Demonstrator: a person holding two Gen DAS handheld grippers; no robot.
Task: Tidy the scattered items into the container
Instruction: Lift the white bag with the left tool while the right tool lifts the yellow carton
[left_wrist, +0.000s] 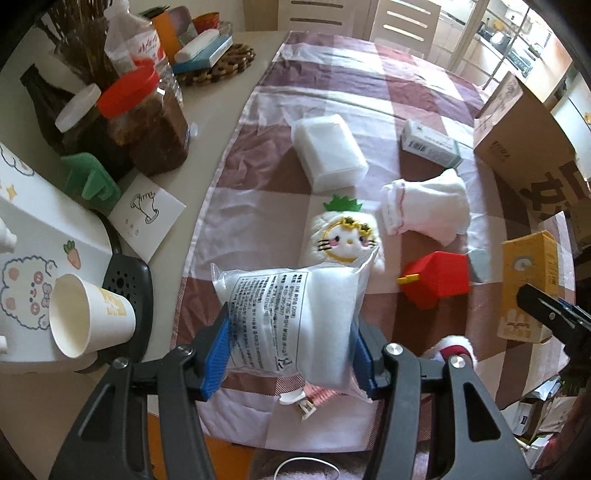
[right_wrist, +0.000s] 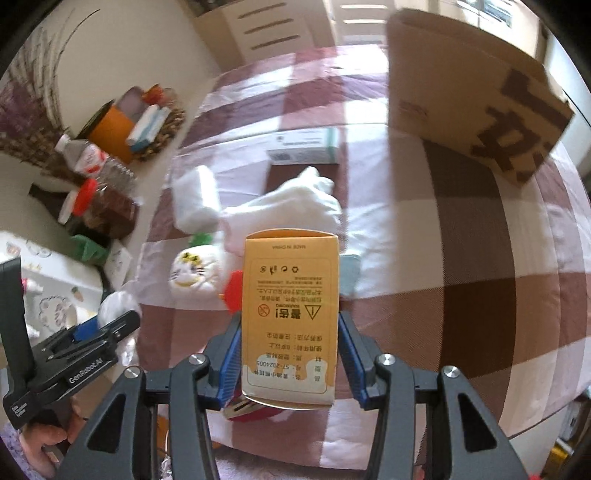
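Your table (left_wrist: 229, 55) is spread with a checked cloth (left_wrist: 406, 85), and the cardboard box (left_wrist: 524, 147) stands at its far right edge, well apart from both loads you carry. On the cloth lie a white block (left_wrist: 328, 151), a white cloth bundle (left_wrist: 428, 206), a pale carton (left_wrist: 430, 144), a pineapple cat plush (left_wrist: 347, 236) and a red house toy (left_wrist: 437, 280), all near one another in the middle. Your left gripper (left_wrist: 291, 354) has its jaws part-way apart, the blue pads (left_wrist: 216, 358) pressing both sides of a white packet (left_wrist: 291, 325) with printed text, which hangs above the cloth just in front of the plush. Your right gripper (right_wrist: 290, 360) is likewise part open, pinching a yellow box (right_wrist: 290, 314) upright between its pads (right_wrist: 231, 363); the box is lifted clear of the cloth, over the red toy. A small clip (left_wrist: 301, 402) lies on the cloth below the packet.
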